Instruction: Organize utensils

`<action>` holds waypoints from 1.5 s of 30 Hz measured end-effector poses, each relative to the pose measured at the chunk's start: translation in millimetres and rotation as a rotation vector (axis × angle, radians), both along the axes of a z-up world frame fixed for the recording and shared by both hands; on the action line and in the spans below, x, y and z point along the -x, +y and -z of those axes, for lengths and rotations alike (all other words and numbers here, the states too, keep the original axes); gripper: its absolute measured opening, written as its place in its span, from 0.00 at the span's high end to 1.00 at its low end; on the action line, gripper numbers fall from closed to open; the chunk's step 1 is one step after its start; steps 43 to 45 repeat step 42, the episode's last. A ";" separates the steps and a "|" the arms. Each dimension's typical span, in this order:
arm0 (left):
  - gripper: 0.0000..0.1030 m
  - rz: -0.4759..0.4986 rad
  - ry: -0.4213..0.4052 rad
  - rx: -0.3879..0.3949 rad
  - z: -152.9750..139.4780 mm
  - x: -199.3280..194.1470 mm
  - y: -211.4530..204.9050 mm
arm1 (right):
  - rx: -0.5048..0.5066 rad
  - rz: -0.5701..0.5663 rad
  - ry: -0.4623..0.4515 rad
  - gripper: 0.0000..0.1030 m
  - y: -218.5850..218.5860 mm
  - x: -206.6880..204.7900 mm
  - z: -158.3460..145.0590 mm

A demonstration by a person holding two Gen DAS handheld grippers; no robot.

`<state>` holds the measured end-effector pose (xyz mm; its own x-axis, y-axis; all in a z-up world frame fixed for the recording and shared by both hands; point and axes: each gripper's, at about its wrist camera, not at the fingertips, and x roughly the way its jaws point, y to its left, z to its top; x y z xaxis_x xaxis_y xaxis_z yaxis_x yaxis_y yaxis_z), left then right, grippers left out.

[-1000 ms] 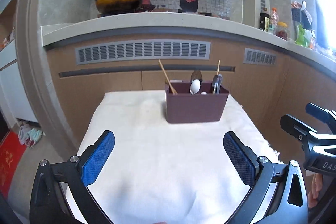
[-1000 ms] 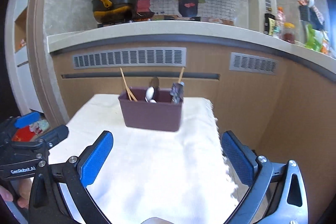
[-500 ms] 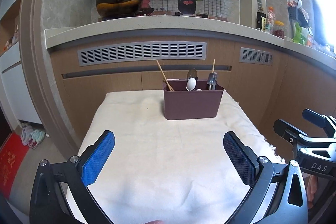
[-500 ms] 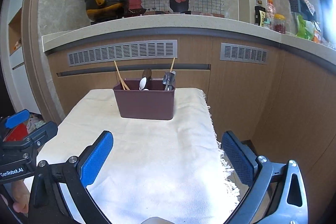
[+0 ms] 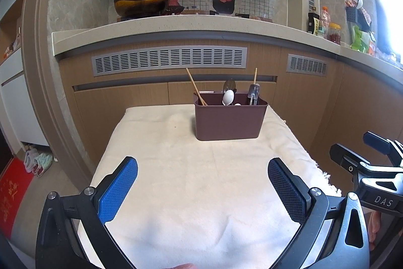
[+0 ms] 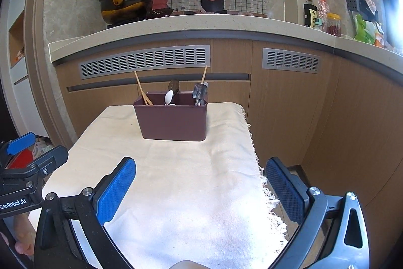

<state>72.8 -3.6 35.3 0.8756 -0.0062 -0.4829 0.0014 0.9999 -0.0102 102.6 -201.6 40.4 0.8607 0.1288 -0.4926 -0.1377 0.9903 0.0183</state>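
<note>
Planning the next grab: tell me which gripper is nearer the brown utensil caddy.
Roughly equal, hard to tell. Left gripper sits back and left of the utensil caddy; right gripper back and right. Both open, empty.

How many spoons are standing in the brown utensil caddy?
2 visible in the brown caddy: a white spoon in the middle and a dark metal spoon just behind it. Others may sit hidden below the rim.

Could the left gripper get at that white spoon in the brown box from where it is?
Probably yes: the left gripper is open and empty, only bare cloth lies before the brown box, and the white spoon pokes above its rim.
</note>
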 end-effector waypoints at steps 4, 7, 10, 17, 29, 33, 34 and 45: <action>0.00 -0.001 -0.002 -0.001 -0.2 0.3 -0.3 | 0.002 -0.001 -0.001 0.00 0.3 0.2 0.1; 0.00 -0.002 -0.001 -0.001 0.0 0.2 -0.3 | 0.000 -0.001 0.001 0.00 0.6 0.1 0.2; 0.00 0.000 0.005 0.003 2.3 -0.6 -0.4 | 0.001 -0.002 0.001 0.00 0.8 0.6 -0.2; 0.00 0.005 0.010 0.006 4.5 0.6 -2.3 | 0.010 -0.008 -0.001 0.00 2.9 0.8 0.0; 0.00 0.006 0.007 0.002 6.5 0.7 -0.6 | 0.012 -0.013 -0.007 0.00 1.8 1.6 -0.2; 0.00 0.006 0.010 0.005 6.8 0.7 -0.2 | 0.015 -0.015 -0.009 0.00 1.3 3.5 -0.6; 0.00 0.005 0.011 0.005 6.7 0.6 0.2 | 0.017 -0.014 -0.011 0.00 1.5 4.0 -0.8; 0.00 0.013 0.010 0.000 7.6 1.1 1.4 | 0.019 -0.019 -0.008 0.00 -0.3 3.2 -1.1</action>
